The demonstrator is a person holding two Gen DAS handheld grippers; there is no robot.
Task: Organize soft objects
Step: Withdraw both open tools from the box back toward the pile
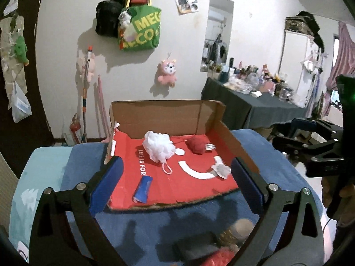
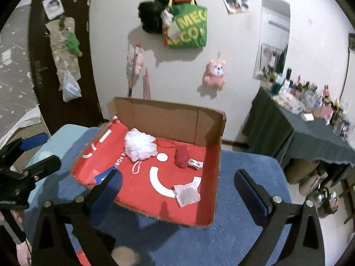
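A shallow cardboard box (image 1: pixel 155 115) (image 2: pixel 168 115) with a red printed floor lies on a blue-covered surface. Inside it lie a white mesh bath puff (image 1: pixel 158 146) (image 2: pixel 139 147), a red soft ball with a tag (image 1: pixel 197 146) (image 2: pixel 181 156), a small white sachet (image 1: pixel 220 170) (image 2: pixel 187 194) and a blue strip (image 1: pixel 143 188) (image 2: pixel 103 175). My left gripper (image 1: pixel 177 184) hovers open in front of the box, nothing between its blue pads. My right gripper (image 2: pixel 177 190) is open over the box's near right corner, holding nothing. Each gripper shows at the other view's edge (image 1: pixel 310 146) (image 2: pixel 22 161).
More soft items, tan and red, lie blurred at the near edge (image 1: pixel 235 232) (image 2: pixel 124 255). A dark-draped table (image 1: pixel 255 104) (image 2: pixel 310 133) crowded with bottles stands at the right. Bags (image 1: pixel 142 28) and a pink plush (image 1: pixel 167 73) hang on the wall; a dark door (image 2: pixel 55 55) is left.
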